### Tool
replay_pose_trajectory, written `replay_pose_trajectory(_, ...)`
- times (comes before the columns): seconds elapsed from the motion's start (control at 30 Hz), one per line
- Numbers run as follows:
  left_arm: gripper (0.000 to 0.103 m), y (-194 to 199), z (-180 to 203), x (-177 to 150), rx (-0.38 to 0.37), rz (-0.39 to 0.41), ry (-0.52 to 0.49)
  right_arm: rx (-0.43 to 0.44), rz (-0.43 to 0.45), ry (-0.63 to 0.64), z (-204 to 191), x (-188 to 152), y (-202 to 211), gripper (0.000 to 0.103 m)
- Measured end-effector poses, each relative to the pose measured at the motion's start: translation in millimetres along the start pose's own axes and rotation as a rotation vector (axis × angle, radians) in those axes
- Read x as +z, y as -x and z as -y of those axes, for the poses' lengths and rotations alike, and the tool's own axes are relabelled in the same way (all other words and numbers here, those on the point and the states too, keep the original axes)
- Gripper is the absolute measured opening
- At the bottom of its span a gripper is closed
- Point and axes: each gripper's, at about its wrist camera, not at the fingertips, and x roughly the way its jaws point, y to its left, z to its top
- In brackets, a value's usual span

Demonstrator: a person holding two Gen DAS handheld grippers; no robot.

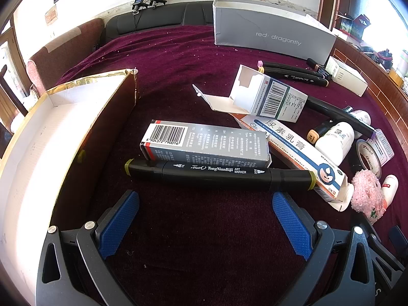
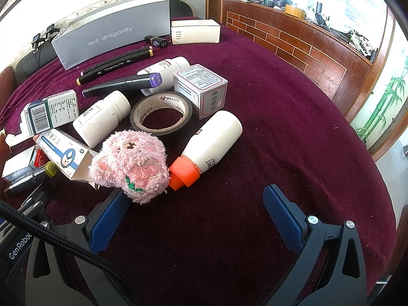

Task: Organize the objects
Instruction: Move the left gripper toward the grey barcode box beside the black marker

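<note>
In the left wrist view my left gripper has its jaws spread wide over bare maroon cloth, low in the frame, with a black art marker lying crosswise just beyond them. My right gripper is likewise spread and empty, its left pad close beside a pink plush toy at centre-left, next to an orange-capped white bottle.

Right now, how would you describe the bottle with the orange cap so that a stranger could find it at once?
Start from the dark red cloth and find the roll of tape near its middle. Just to the right of the roll lies a white bottle on its side, beside the pink fluffy toy. It alone has a ribbed orange cap; the other white bottles have white caps.
</note>
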Motion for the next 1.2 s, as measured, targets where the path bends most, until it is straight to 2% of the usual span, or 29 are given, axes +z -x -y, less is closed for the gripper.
replay_pose_trajectory(0.67,0.102,-1.4,0.6,-0.1,0.024,-0.006,0.035,0.001,0.0,-0.003,-0.7,0.0,-0.4,0.103)
replay_pose_trajectory(0.87,0.102,-2.7,-1.2,5.0,0.006,-0.063,0.012,0.002,-0.001,0.001,-1.6,3.0,-3.7,0.103)
replay_pose_trajectory(0.93,0.102,-1.0,-0.9,3.0,-0.01,-0.077,-0.01,0.018,-0.006,0.025,0.0,2.2,-1.8,0.103)
replay_pose_trajectory(1.03,0.102,1.8,1.5,-0.4,-0.023,-0.084,-0.033,0.084,-0.07,0.108,3.8,6.1,-1.8,0.103)
replay_pose_trajectory(1.1,0.102,3.4,2.3,-2.7,-0.022,-0.071,-0.036,0.108,-0.082,0.115,7.1,4.1,-0.3,0.103)
replay_pose_trajectory(1.2,0.102,3.9,3.3,-3.2,-0.018,-0.064,-0.035,0.092,-0.085,0.135,5.2,0.9,2.0,0.103)
